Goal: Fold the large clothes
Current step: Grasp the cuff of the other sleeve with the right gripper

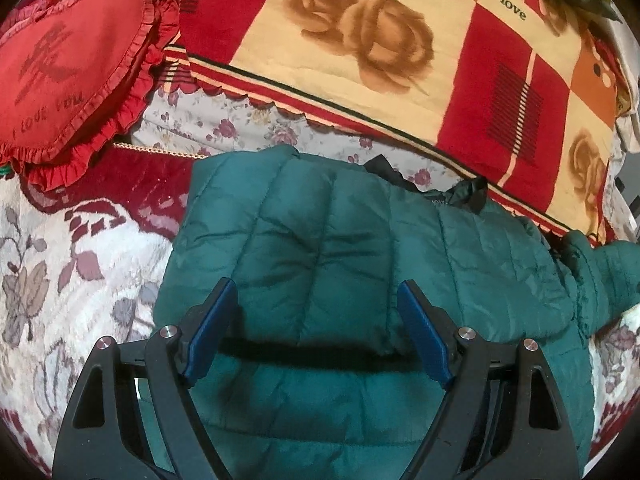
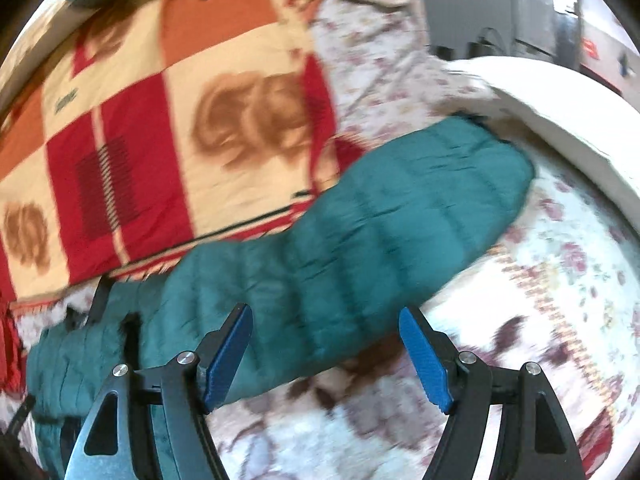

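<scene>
A teal quilted puffer jacket lies on the bed, one side folded over its body. My left gripper is open, its blue pads spread above the folded part, holding nothing. In the right wrist view the jacket's sleeve stretches out to the upper right over the bedding. My right gripper is open and empty just above the lower edge of the sleeve. That view is blurred.
A red heart-shaped cushion lies at the upper left. A red, cream and orange rose-print blanket covers the far side, also in the right wrist view. A floral bedspread lies underneath. A white rounded edge is at right.
</scene>
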A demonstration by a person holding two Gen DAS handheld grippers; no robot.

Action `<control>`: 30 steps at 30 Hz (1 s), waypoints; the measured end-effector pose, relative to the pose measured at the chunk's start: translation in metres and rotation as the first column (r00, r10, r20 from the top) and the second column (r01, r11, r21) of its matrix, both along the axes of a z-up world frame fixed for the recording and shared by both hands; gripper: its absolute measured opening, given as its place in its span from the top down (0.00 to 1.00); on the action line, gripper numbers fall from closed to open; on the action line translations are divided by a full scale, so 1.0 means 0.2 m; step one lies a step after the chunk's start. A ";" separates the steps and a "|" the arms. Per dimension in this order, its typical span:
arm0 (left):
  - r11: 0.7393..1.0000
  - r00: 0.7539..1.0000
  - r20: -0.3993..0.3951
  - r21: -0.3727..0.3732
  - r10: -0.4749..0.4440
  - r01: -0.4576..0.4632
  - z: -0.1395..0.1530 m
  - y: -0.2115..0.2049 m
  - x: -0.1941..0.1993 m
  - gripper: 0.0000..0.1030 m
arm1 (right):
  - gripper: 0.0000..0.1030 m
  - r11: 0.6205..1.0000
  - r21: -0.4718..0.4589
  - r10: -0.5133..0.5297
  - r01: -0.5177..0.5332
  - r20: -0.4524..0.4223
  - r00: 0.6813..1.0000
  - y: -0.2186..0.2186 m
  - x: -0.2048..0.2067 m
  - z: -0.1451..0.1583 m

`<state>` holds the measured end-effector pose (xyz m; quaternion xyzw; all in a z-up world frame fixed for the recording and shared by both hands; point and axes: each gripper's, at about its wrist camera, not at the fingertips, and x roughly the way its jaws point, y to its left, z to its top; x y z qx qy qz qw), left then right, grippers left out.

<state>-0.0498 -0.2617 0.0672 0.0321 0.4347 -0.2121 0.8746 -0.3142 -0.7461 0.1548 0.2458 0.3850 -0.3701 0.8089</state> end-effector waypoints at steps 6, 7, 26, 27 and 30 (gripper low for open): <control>0.998 0.999 -0.007 0.046 0.045 -0.045 -0.08 0.02 0.08 0.20 | 0.21 0.988 0.013 -0.153 0.153 0.030 0.988 -0.25 -0.15 0.03; 0.998 0.999 -0.008 0.053 0.046 -0.045 -0.09 0.02 0.09 0.20 | 0.21 0.984 0.008 -0.180 0.180 0.033 0.983 -0.30 -0.17 0.04; 0.996 1.000 -0.005 0.090 0.027 -0.026 -0.17 0.00 0.10 0.19 | 0.21 0.939 0.136 -0.338 0.317 0.176 0.925 -0.70 -0.22 -0.01; 0.996 1.000 -0.004 0.090 0.027 -0.026 -0.17 0.00 0.10 0.19 | 0.27 0.941 0.129 -0.332 0.312 0.175 0.927 -0.70 -0.21 -0.02; 0.996 1.000 -0.007 0.084 0.026 -0.025 -0.17 -0.01 0.11 0.18 | 0.64 0.949 0.110 -0.310 0.296 0.157 0.938 -0.71 -0.18 -0.04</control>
